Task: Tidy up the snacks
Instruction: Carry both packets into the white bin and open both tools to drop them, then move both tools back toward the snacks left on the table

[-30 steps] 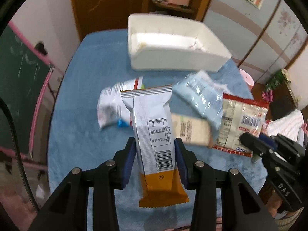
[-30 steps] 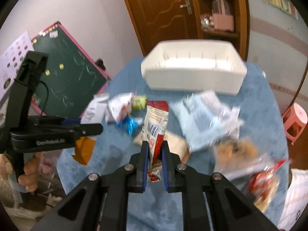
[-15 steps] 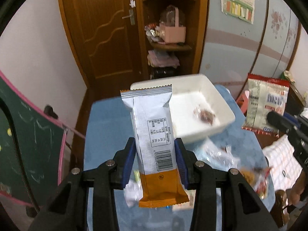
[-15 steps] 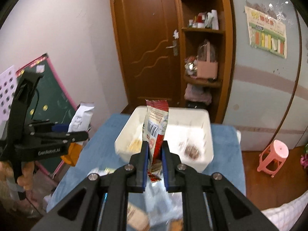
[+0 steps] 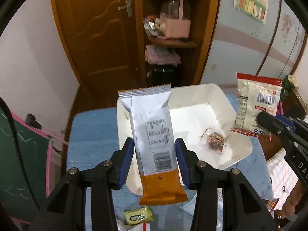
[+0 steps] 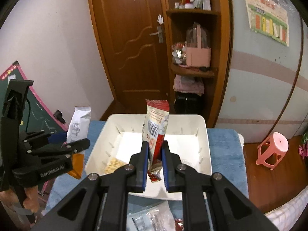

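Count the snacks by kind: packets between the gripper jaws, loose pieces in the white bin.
Packets between jaws: 2 (silver-and-orange packet in the left gripper, whose jaws are opening; red-and-white packet clamped in the right gripper)
Loose pieces in the white bin: 2 (clear-wrapped brown snack; pale yellow snack)
Total: 4

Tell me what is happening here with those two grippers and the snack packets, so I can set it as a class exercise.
A person is sorting snacks with a handheld gripper in each hand. The left gripper has a tall silver-and-orange foil snack packet between its jaws, which are opening. The right gripper is shut on a red-and-white snack packet. Both packets hang above the white rectangular plastic bin on the blue cloth-covered table. A small clear-wrapped treat already lies in the bin.
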